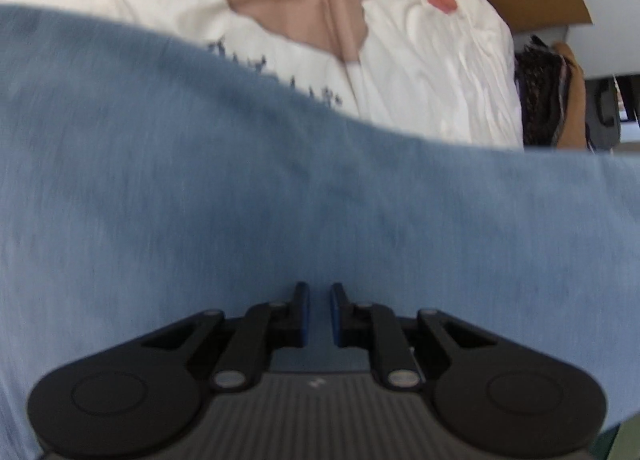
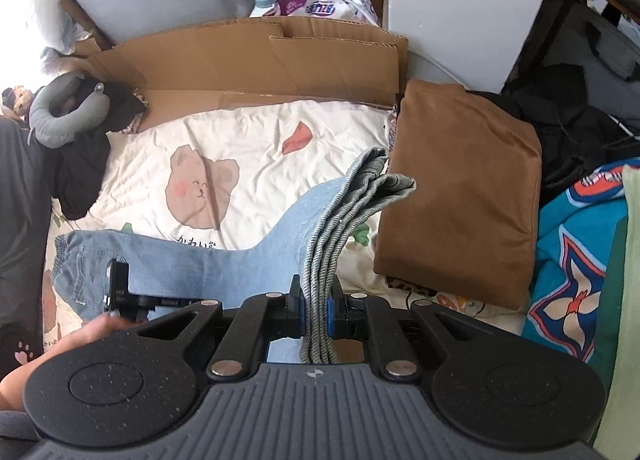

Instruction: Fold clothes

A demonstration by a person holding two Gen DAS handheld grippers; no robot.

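Purple-and-white detergent refill pouch (image 2: 316, 5), behind the cardboard: brand lettering in blue, seen upside down, apparently "BLUE"; remainder illegible. Cream bear-print bedsheet (image 2: 248, 131): short line of dark Japanese-style characters below the bear, partly covered by denim, not readable. Nothing else legible.

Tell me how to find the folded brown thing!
Look at the white bear-print sheet spread over the bed. At its right edge, below the cardboard, lies the brown folded garment. It is the only plain brown, neatly squared pile; the jeans beside it are pale blue.
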